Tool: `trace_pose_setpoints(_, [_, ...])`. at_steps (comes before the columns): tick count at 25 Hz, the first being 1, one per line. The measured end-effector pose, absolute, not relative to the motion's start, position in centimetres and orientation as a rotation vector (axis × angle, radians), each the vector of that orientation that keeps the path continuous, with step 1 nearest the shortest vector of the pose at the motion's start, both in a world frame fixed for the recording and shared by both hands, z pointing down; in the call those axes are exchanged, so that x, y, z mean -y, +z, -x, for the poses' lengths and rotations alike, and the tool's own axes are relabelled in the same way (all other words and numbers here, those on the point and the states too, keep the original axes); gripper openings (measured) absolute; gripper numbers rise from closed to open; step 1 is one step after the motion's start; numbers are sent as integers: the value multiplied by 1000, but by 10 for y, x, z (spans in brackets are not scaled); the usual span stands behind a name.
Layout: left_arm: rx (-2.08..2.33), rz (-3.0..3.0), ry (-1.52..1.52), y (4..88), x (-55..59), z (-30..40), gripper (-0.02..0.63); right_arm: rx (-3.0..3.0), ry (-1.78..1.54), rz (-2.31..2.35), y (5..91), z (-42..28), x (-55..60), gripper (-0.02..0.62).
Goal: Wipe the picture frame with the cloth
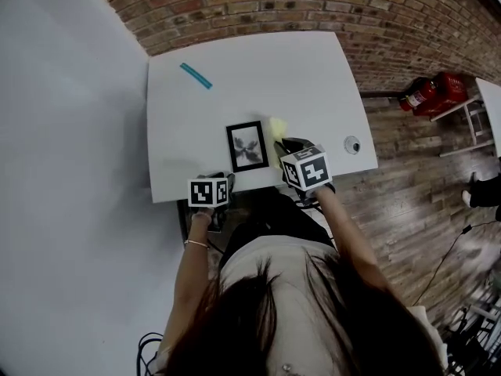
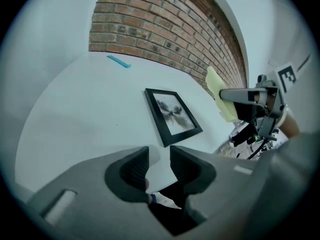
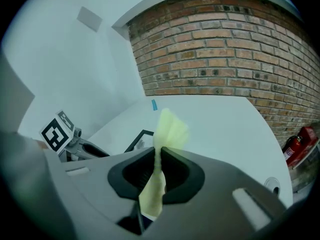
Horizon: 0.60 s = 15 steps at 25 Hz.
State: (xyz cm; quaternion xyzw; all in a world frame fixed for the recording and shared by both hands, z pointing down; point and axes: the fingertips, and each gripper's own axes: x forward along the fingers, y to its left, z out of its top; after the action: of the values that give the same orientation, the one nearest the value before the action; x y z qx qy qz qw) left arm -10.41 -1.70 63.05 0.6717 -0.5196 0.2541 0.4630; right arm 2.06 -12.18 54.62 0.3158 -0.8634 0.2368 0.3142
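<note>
A black picture frame with a grey leaf print lies flat on the white table, near its front edge. My right gripper hovers just right of the frame, shut on a pale yellow cloth that sticks up out of the jaws. My left gripper sits at the table's front edge, left of and nearer than the frame. Its jaws stand slightly apart, holding nothing. From there I see the cloth hanging above the table beside the frame.
A teal strip lies at the table's far left. A round socket sits near the right edge. A brick wall backs the table, and a red fire extinguisher lies on the wooden floor to the right.
</note>
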Motion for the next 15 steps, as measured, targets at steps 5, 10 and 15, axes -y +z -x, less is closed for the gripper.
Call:
trace_pose_setpoints(5, [1319,-1700,640,617,12,106,101,2276,636,-885,540,-26,109,43])
trace_pose_setpoints(10, [1329,-1739,644,609,-2,107,82,2279,640,-925,537,-27,92,43])
trace_pose_setpoints(15, [1372,-1787,636,601,-15,112,51,2284,621,-973,530,-28,75,43])
